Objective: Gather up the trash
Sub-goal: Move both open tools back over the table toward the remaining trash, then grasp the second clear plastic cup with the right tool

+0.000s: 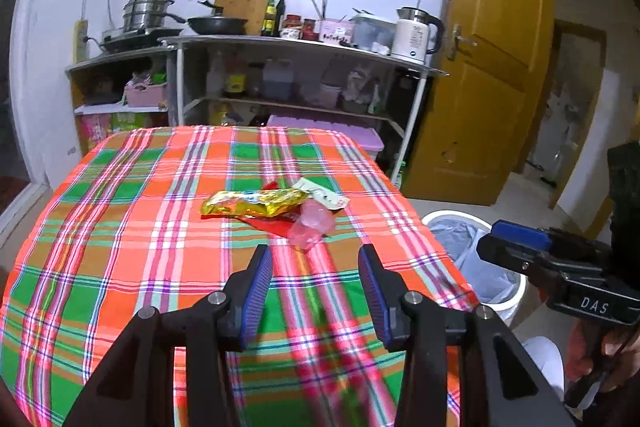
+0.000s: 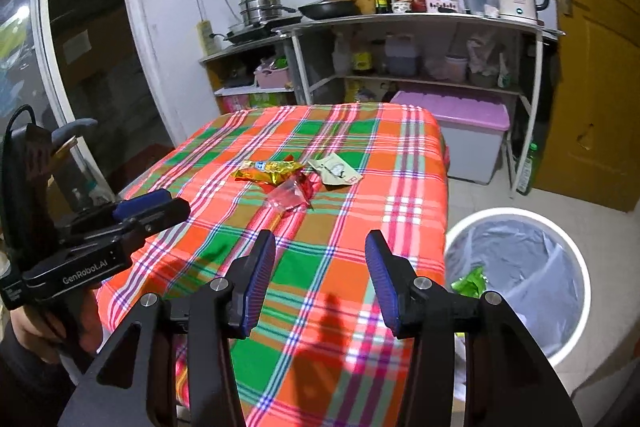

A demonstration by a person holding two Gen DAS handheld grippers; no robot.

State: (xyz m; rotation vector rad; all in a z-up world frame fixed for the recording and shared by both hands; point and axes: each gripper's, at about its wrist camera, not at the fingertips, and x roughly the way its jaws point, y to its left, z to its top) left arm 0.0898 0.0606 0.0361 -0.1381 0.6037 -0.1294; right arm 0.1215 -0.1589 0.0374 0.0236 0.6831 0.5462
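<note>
Trash wrappers lie clustered mid-table on the orange-green plaid tablecloth (image 1: 120,227): a crinkled gold foil wrapper (image 1: 252,207) with its long axis running left-right, a pink clear plastic bag (image 1: 314,227) and a pale paper packet (image 1: 324,197). The left gripper (image 1: 316,291) and right gripper (image 2: 320,279) hover before them, jaws spread, empty. A white lined bin (image 2: 520,267) stands beside the table.

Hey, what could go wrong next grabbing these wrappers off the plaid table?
The gold wrapper, red wrapper and pink wrapper overlap, so one pinch may drag the others. The loose tablecloth might bunch under the fingers. The bin sits below the table edge; a drop could miss.
</note>
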